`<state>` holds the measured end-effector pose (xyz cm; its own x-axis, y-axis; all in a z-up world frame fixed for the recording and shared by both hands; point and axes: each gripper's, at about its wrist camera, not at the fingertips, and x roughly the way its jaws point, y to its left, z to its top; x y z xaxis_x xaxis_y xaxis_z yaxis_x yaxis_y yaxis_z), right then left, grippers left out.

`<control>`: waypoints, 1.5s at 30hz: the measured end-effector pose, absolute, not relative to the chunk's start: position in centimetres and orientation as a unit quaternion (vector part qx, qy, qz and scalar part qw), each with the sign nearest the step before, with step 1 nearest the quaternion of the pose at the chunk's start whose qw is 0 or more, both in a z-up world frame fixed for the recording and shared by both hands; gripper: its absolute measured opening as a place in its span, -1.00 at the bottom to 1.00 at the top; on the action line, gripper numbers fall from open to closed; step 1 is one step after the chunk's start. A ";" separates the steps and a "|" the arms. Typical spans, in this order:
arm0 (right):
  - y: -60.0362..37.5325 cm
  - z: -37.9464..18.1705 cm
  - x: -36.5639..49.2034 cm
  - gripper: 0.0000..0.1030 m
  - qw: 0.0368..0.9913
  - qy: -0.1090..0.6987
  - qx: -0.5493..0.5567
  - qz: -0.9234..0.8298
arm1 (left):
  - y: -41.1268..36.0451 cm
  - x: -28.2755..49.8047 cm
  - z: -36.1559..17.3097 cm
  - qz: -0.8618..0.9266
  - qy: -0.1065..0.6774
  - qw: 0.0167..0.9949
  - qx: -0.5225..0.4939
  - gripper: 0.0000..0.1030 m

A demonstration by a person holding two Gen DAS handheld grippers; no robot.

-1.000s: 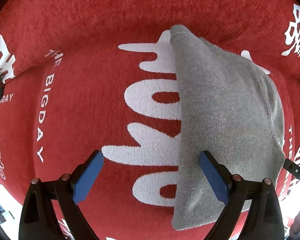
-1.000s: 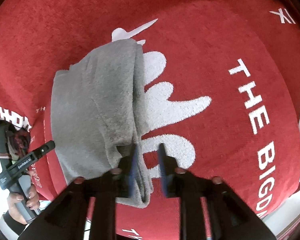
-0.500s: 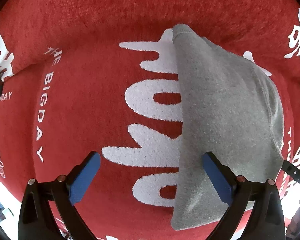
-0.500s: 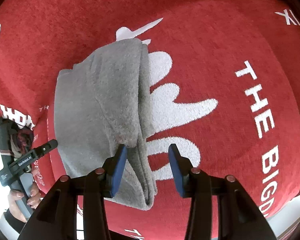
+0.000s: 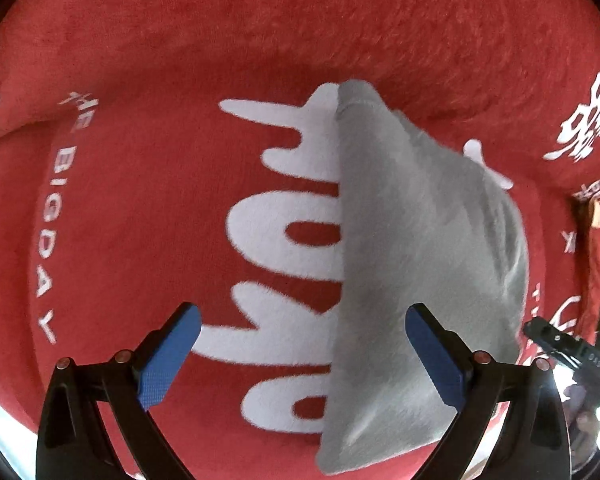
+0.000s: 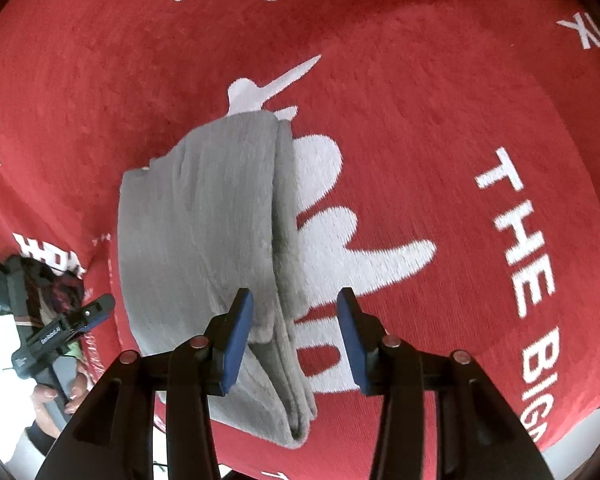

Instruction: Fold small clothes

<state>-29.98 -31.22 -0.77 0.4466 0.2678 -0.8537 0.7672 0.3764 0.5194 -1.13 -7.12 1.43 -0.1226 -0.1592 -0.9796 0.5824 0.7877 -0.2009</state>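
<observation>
The red blanket has white woven lettering: "THE BIG" runs down the right side of the right wrist view, cut off at the bottom edge. In the left wrist view the same blanket shows "BIGDAY" down the left side, with a blurry "THE" above it. Big white characters sit mid-frame and at the upper right, can't make them out. Tiny print on the black handheld device at lower left is too small to read.

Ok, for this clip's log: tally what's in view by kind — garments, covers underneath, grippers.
Grey folded garment: 1
Red printed blanket underneath: 1
Grippers: 2, the left gripper and the right gripper, both open with nothing held
Total: 4
</observation>
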 end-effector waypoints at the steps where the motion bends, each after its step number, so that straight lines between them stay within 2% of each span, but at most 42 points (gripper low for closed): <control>1: -31.4 -0.9 -29.9 -0.01 0.668 0.487 0.532 -0.183 | -7.4 -1.0 1.2 -0.292 0.695 0.640 0.148 0.99; 15: -33.3 -5.8 -27.9 0.06 0.654 0.470 0.589 -0.071 | -10.5 -1.8 -3.7 -0.346 0.734 0.578 0.092 0.99; 30: -31.8 -7.6 -22.7 0.14 0.658 0.455 0.598 0.048 | -15.0 -5.0 -4.1 -0.386 0.714 0.569 0.135 0.99; 32: -31.9 -7.8 -23.1 0.11 0.648 0.446 0.617 0.036 | -14.3 -4.6 -3.6 -0.379 0.711 0.578 0.127 0.78; 33: -31.9 -7.9 -23.4 -0.05 0.643 0.446 0.622 0.027 | -13.8 -4.4 -3.3 -0.377 0.710 0.582 0.124 0.71; 34: -32.0 -7.9 -23.8 -0.29 0.638 0.446 0.627 0.020 | -13.4 -4.3 -3.0 -0.376 0.708 0.585 0.120 0.55; 35: -31.9 -7.8 -24.0 -0.32 0.636 0.438 0.635 0.015 | -13.1 -4.2 -2.6 -0.377 0.706 0.589 0.115 0.37; 38: -31.4 -6.6 -24.2 -0.42 0.640 0.414 0.647 0.019 | -12.4 -3.9 -1.5 -0.383 0.700 0.593 0.111 0.01; 45: -29.0 -3.0 -23.8 -0.43 0.643 0.378 0.664 0.050 | -10.4 -3.7 2.3 -0.418 0.684 0.589 0.101 -0.05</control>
<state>-23.84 -29.02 -2.97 0.7087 0.5667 -0.4203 0.4388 0.1125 0.8915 -3.66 -10.43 2.33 -0.2850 -0.3547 -0.8905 0.6312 0.6297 -0.4528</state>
